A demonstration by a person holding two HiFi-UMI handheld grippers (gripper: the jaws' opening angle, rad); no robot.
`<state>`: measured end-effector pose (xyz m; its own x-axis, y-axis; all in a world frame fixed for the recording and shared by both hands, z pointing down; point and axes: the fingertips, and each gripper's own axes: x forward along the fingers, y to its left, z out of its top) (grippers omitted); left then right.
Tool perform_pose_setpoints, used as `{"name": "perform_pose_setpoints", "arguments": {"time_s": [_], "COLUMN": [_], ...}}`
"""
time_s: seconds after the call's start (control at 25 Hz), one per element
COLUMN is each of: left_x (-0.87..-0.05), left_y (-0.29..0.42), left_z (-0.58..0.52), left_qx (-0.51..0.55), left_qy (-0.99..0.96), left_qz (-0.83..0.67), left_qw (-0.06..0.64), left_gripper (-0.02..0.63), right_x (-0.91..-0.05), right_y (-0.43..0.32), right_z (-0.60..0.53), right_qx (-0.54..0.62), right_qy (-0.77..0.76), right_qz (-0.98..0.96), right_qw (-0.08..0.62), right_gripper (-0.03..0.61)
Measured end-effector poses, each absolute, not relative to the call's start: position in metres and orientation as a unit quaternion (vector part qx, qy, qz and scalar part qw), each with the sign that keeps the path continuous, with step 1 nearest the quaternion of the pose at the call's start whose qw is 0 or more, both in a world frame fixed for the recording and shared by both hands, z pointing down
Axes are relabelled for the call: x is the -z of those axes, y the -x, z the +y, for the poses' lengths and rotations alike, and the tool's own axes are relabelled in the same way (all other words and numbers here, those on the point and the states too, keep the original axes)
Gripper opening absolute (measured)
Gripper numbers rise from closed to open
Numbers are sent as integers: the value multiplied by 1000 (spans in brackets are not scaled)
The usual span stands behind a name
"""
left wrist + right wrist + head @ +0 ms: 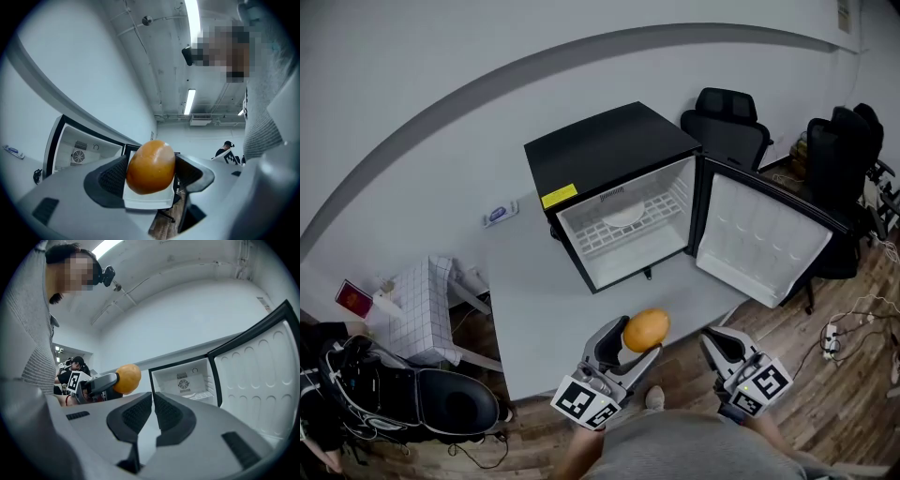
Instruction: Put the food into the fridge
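Orange and nearly round, the fruit (645,329) sits clamped between the pads of the left gripper (636,341). Its slight long axis runs about 8 to 2 o'clock in the head view. The open fridge (619,150) lies at 12 o'clock from it, with the door (769,234) standing at 2. The right gripper (719,339), at 3 o'clock, has its jaws drawn together and carries nothing.

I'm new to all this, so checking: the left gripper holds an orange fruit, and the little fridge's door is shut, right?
Not quite. The fridge door stands open, swung out to the right, as the head view shows. The left gripper does hold the orange fruit.
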<state>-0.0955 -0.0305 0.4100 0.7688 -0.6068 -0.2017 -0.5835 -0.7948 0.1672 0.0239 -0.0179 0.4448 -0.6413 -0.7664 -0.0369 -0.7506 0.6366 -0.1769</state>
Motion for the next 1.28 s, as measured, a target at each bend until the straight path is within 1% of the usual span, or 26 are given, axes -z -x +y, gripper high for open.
{"name": "perform_pose_setpoints", "arguments": {"time_s": [0.52,1.28], "left_x": [-416,-415], "left_y": [112,87], "left_z": [-95,-137], "left_qx": [122,124], "left_qy": [-943,-939], "left_qz": [-305,-318], "left_qw": [50,50], "left_gripper": [341,341], "right_x": [-446,-439], "right_y": [-2,-31], "right_z": [-85,-126], "right_qx": [70,57], "right_qy": [425,417], "right_qz": [900,906], "right_qw": [59,43], "right_gripper": [14,14]}}
